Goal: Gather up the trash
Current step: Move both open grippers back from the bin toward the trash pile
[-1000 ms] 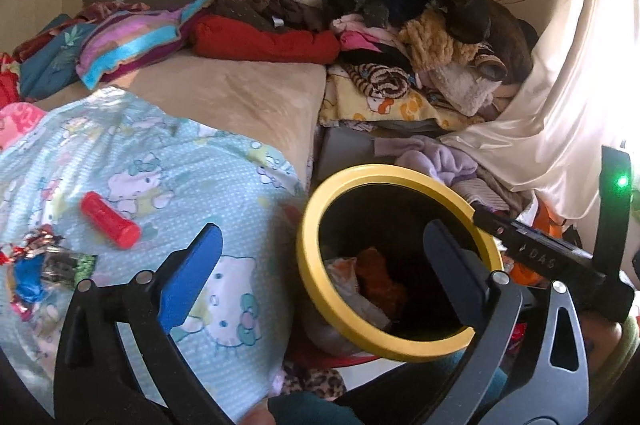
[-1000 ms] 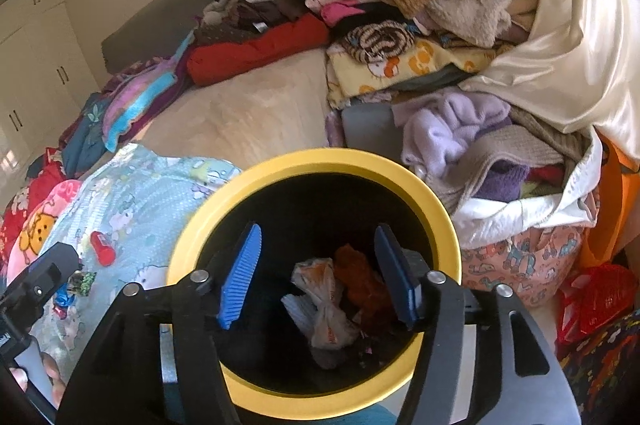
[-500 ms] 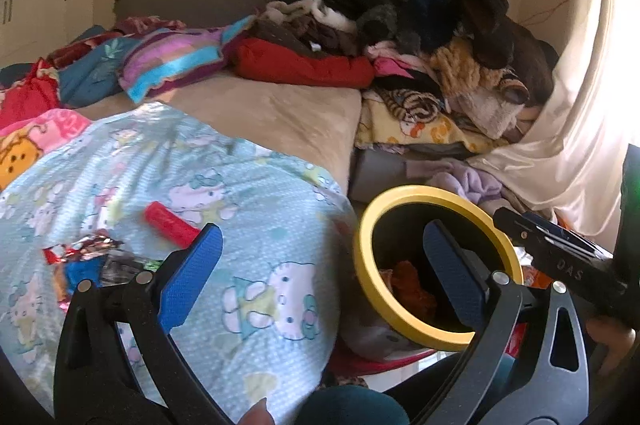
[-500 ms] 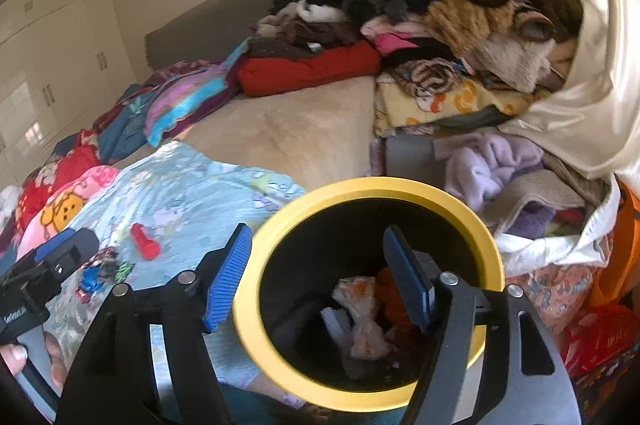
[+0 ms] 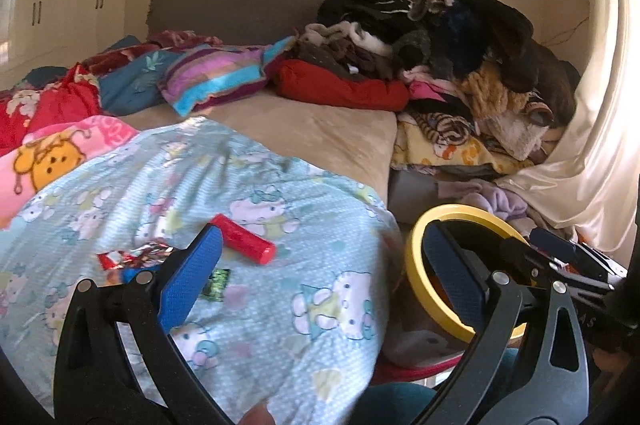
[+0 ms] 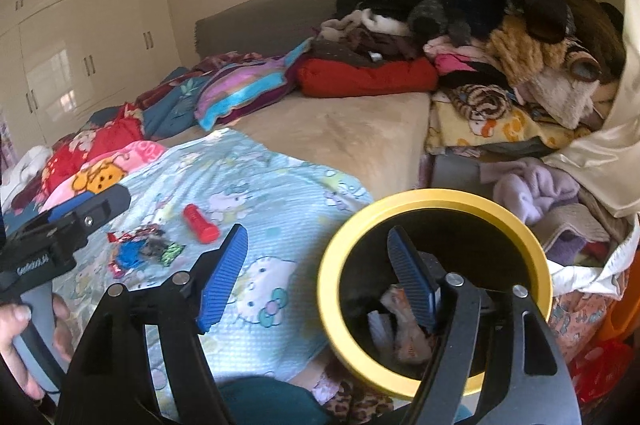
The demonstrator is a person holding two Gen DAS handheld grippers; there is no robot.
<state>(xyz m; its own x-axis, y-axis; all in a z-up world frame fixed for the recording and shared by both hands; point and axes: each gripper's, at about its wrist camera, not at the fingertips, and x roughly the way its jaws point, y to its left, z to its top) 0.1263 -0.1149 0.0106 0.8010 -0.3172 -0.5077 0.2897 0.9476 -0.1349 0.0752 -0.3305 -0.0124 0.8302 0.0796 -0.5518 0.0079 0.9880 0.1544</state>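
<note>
The red tube [image 5: 243,239] looks like smooth, glossy plastic, lying on a dimpled cotton-like blanket [image 5: 280,305]. The crumpled wrappers [image 6: 138,249] glint like foil. The bin's yellow rim [image 6: 432,195] is smooth, matt plastic.

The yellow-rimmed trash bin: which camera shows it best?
The right wrist view: the yellow-rimmed trash bin shows its whole rim and crumpled wrappers inside. The left wrist view catches only part of the rim, its inside hidden.

White lettering shows on the left hand-held gripper [image 6: 60,245] body, too blurred to read; no other text is legible.
</note>
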